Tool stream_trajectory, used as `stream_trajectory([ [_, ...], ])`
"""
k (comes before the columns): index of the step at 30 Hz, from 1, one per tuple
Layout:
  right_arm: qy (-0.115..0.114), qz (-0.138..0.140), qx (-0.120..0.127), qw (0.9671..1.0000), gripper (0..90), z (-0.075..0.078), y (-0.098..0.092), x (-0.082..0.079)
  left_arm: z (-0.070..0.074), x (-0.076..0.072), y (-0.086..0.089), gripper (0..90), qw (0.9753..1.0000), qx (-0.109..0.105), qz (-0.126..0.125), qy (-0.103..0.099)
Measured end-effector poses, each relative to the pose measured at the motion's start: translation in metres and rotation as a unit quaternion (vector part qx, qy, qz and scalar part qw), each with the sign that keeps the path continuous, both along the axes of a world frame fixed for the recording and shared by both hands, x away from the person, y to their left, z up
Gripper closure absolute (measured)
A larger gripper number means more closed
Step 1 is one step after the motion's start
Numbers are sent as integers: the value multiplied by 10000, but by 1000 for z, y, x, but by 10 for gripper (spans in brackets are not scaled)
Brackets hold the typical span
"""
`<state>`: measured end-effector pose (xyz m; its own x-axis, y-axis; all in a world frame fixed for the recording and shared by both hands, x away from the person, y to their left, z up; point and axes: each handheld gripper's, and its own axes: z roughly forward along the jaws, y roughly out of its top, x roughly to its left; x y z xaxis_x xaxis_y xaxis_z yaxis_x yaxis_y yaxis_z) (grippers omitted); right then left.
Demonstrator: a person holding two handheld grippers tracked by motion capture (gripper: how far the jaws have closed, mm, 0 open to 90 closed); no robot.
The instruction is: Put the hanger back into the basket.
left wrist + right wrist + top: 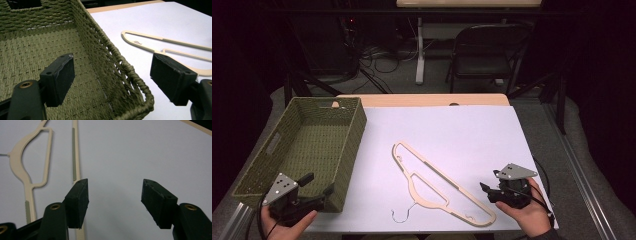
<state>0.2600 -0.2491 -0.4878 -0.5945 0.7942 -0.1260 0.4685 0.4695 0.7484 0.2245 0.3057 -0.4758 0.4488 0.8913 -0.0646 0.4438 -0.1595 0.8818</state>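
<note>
While the cream hanger (439, 185) lies flat on the white sheet (462, 135) near the middle of the table, slanting from far left to near right with its thin wire hook toward the near edge, we see the left gripper (314, 192) at the near right corner of the green woven basket (262, 165). Its jaws stand wide apart, one over the basket floor and one outside the wall, so they straddle the rim (130, 72) without touching it. At the near right, the right gripper (486, 191) sits just beside the hanger's end, jaws also wide apart over bare sheet, holding nothing.
</note>
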Motion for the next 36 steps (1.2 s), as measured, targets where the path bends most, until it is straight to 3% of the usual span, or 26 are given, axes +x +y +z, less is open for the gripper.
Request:
stream_trajectory([
  [5, 28, 206, -153, 9997, 405, 2, 5, 4, 3, 2, -2, 199, 10000, -4, -24, -25],
  [12, 176, 216, -246, 9993, 408, 4, 9, 7, 5, 3, -4, 204, 10000, 21, -51, -39],
  [17, 323, 300, -301, 9986, 436, 6, 11, 11, 5, 4, -4, 204, 10000, 13, -58, -35],
  [18, 460, 360, -320, 9978, 443, 9, 12, 13, 6, 4, -4, 207, 10000, 25, -59, -22],
  [28, 517, 443, -322, 9972, 466, 10, 20, 21, 7, 6, -5, 211, 10000, 21, -90, -16],
  [36, 857, 798, -509, 9918, 482, 16, 32, 30, 7, 6, -6, 214, 9999, 17, -122, -21],
])
